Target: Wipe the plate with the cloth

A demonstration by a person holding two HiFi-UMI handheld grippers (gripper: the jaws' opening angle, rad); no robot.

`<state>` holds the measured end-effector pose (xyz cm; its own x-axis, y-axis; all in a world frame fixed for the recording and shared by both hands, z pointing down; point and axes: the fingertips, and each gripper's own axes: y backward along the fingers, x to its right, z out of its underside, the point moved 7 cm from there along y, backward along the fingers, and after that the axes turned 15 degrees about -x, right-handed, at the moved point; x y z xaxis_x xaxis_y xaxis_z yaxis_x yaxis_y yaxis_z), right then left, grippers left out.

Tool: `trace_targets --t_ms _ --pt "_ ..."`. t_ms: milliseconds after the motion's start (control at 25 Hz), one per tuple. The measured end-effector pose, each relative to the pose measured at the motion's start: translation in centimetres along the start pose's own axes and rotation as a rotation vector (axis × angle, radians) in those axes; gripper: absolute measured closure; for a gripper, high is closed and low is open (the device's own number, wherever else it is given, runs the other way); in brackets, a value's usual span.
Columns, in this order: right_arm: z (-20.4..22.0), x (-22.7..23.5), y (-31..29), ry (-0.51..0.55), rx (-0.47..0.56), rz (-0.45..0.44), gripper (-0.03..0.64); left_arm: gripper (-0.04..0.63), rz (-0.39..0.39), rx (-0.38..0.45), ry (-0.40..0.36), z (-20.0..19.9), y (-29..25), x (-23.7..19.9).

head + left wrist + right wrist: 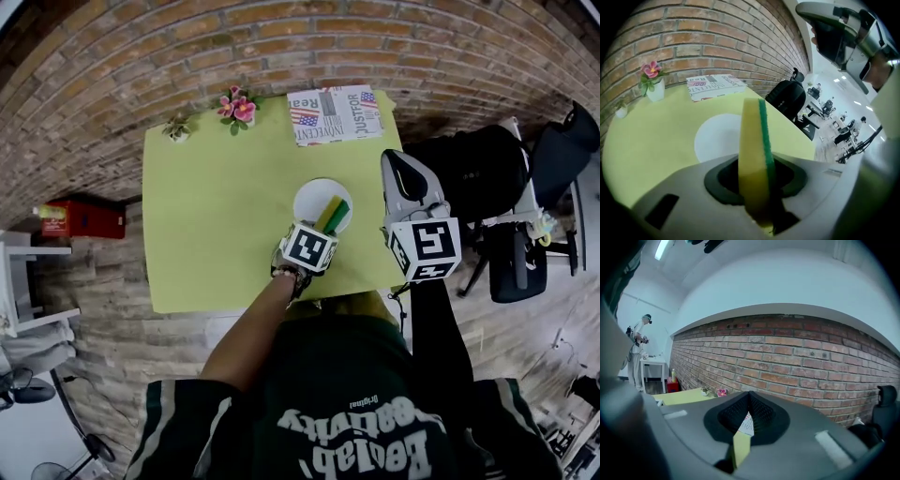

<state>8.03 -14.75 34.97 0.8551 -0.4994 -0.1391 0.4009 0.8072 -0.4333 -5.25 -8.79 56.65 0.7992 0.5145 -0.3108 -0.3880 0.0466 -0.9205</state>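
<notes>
Yellow-green table [216, 216] against a brick wall; a small white pot of pink flowers [237, 108] stands at the far edge, left of centre, well away from the work.

Round white plate [307, 200] sits mid-table towards the right side, apparently bare and flat; your left gripper [317, 236] is just on its near side, jaws clamped on a yellow sponge with a green scouring face [333, 215]; no cloth shows, so this sponge seems to do that job. The sponge stands on edge out of the jaws and reaches over the near right part of the plate; whether it touches the surface yet, I cannot tell.

Judged step: bringing the sponge down to begin the wipe; lower it until the yellow face lies flatter, then sweep in arcs towards the far left rim; press lightly, as nothing pins the plate and it may slide on the smooth top.

Folded newspaper [335, 114] lies at the far right corner, clear of the plate.

Your right gripper [749, 397] hangs beyond the table's right edge, jaws drawn together on nothing; it could steady the plate's right rim.
</notes>
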Motion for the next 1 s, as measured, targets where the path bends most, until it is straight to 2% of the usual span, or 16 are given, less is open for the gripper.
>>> trace_targets --t_ms 120,360,480,640,1000 --pt "0.6 0.2 1.1 -0.003 -0.015 0.031 0.603 0.457 0.02 -0.016 -0.042 -0.5 -0.9 0.9" --pt "1.5 0.8 2.0 -0.005 -0.033 0.064 0.603 0.456 0.033 -0.084 -0.068 -0.6 -3.2 1.5" --pt "1.8 0.8 2.2 -0.001 -0.042 0.069 0.603 0.456 0.045 -0.089 -0.057 -0.6 -3.3 1.5" --pt "1.6 0.7 2.3 0.0 -0.036 0.066 0.604 0.456 0.02 -0.067 -0.051 -0.8 -2.8 1.1" --pt "0.6 -0.3 2.0 0.0 -0.001 0.044 0.603 0.456 -0.021 -0.085 0.006 1.1 -1.3 -0.9"
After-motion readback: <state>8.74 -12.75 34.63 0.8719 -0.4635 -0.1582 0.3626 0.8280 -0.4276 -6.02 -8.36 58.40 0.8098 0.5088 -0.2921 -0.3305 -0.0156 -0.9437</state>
